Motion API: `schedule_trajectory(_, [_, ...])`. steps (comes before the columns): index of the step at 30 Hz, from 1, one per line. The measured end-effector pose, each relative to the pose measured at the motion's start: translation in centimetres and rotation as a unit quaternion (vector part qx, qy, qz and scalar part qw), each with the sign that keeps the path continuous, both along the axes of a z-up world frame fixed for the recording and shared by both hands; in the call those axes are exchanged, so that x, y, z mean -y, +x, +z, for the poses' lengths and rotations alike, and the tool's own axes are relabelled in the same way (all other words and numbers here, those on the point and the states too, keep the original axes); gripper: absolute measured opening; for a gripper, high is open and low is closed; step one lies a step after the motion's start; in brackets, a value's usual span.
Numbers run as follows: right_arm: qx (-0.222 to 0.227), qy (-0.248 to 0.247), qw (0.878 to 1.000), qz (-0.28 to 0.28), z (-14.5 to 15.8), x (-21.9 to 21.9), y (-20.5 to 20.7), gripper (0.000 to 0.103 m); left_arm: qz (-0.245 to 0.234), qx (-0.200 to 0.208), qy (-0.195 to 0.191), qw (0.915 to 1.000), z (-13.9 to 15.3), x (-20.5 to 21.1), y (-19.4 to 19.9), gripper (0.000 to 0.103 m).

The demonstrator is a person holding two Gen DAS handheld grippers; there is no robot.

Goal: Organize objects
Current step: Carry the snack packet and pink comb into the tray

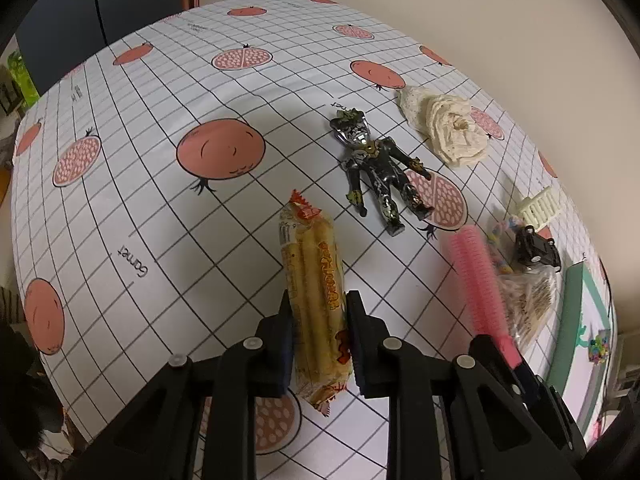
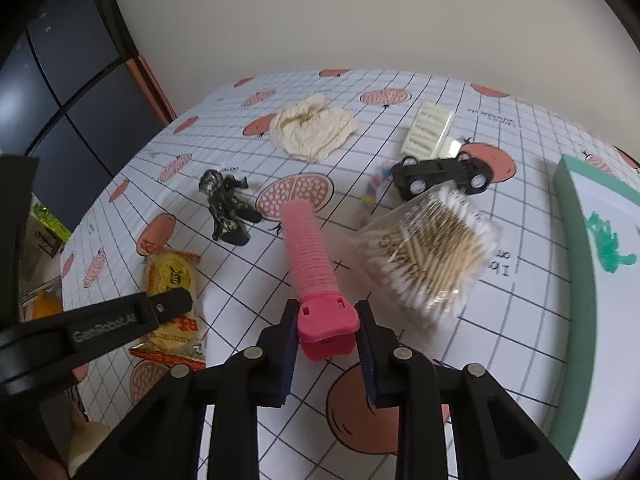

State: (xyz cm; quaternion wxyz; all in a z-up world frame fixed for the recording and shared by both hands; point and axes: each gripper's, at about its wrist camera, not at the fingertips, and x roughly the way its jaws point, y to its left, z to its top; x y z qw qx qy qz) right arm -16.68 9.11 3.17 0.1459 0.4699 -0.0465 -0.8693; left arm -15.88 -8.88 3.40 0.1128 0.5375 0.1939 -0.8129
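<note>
My left gripper (image 1: 318, 344) is clamped on a yellow snack packet (image 1: 316, 304), both pads pressed to its sides; the packet points away from me over the tablecloth (image 1: 160, 208), which has a grid and pomegranate print. My right gripper (image 2: 326, 334) is closed on the base of a pink ribbed roller (image 2: 310, 256), which sticks out forward between the fingers.

Landmark: the toy figure (image 1: 380, 172), black and silver, lying flat on its back.
- Crumpled cream cloth (image 1: 444, 128): beyond the figure, to its right, apart from it.
- Snack packet: nearer me than the figure, to its left, not touching it.
- Pink roller: right of the figure, nearer me, its tip near the figure's feet in the left wrist view.
- Bag of cotton swabs (image 2: 428, 256): right of the roller, well apart from the figure.
- Black toy car (image 2: 442, 176): right of the figure, just beyond the swabs, tilted; I cannot tell what it rests on.
- Pale ribbed plastic piece (image 2: 428, 132): just beyond the car.
- Small colourful item (image 2: 376, 188): just left of the car; too blurred to name.
- Green-edged white box (image 2: 576, 240): far right of the figure, at the cloth's edge.
</note>
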Motion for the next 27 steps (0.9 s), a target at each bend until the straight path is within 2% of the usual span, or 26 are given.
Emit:
schedule_trajectory(10, [-0.019,-0.009,1.0,-0.009,2.7,-1.8,1.3,0.029,-0.011,-0.02,-0.01,0.9997,1.7,-1.2,0.6,0.024])
schedule_trajectory(27, [-0.042,0.004,0.999,-0.033,5.9,-6.3,3.4,0.029,-0.047,-0.046,-0.025,0.9975,4.0,-5.4,1.7,0.024])
